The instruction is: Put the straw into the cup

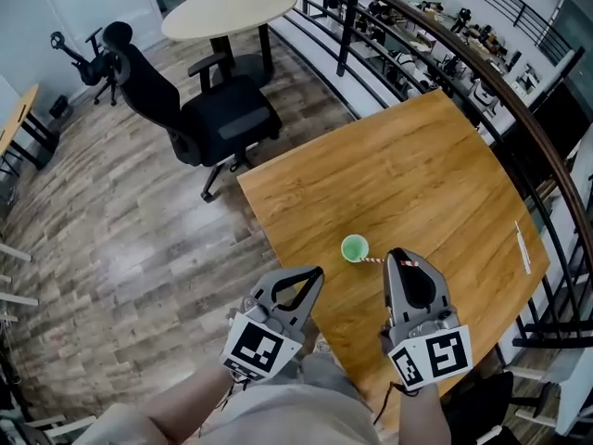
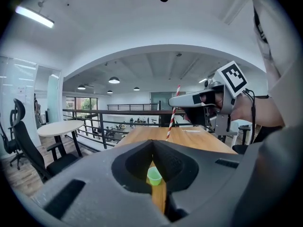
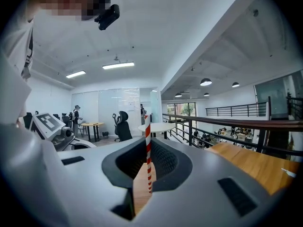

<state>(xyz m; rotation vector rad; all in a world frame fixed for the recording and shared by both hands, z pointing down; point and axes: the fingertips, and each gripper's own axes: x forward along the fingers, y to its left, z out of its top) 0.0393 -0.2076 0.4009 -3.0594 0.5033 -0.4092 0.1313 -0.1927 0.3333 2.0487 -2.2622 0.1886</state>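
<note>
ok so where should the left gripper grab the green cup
Take the green cup by its side wall below the rim, level, from the person's left. It stands upright, mouth up, and the mouth should stay free for the straw that the right gripper holds at its right. The left gripper has its jaws together, so open it first.

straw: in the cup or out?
Out. The right gripper is shut on the straw; in the head view its lower end shows just outside the rim of the cup, not inside.
</note>
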